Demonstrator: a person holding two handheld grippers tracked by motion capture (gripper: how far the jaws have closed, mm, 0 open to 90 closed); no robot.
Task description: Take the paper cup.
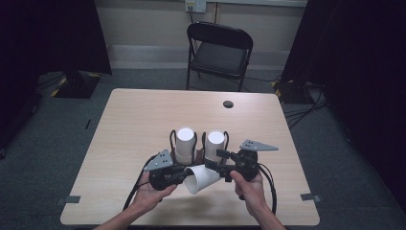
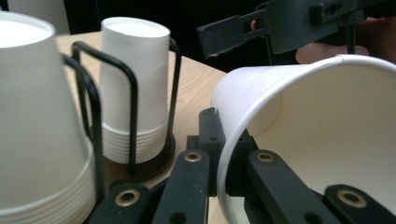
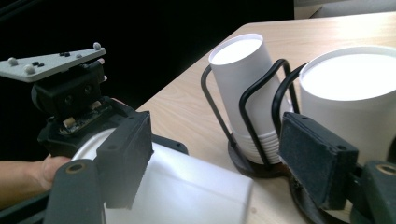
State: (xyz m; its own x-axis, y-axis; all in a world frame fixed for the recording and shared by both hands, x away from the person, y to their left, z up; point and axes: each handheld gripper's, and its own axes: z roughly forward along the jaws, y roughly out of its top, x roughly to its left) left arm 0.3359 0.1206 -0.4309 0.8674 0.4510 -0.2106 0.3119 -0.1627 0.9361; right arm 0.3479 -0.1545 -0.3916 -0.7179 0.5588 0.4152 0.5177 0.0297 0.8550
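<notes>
Item: single white paper cup, loose, lying on its side just above the pale wooden bench, near its front edge, between the two hand-held tools. Its mouth is facing the person, and its base is pointing toward the cup racks.

Holding: the left gripper is pinching the cup's rim, one jaw inside the mouth and one outside, closed hard on the paper. The right gripper is standing with its jaws apart. One pad is lying at the cup's side wall, whether touching I cannot tell, and the other is well clear of it, next to a rack. So the cup is hanging from the one rim pinch alone.

Neighbours: the left-hand stack of upturned white paper cups and the right-hand stack of upturned white paper cups, each sitting in a black wire rack, just behind the loose cup. A black folding chair is standing beyond the bench.

Risks, as I judge them:
- The rim is creasing or folding under the tight pinch, since thin paper is giving little resistance there.
- The cup is pivoting or slipping out of that single hold and rolling over the front edge.
- The open right jaw is sitting close to the right-hand stack, so any sideways swing is likely to be knocking the rack or tilting its cups.
- Closing the right jaws across the soft wall is risking a crushed cup.
</notes>
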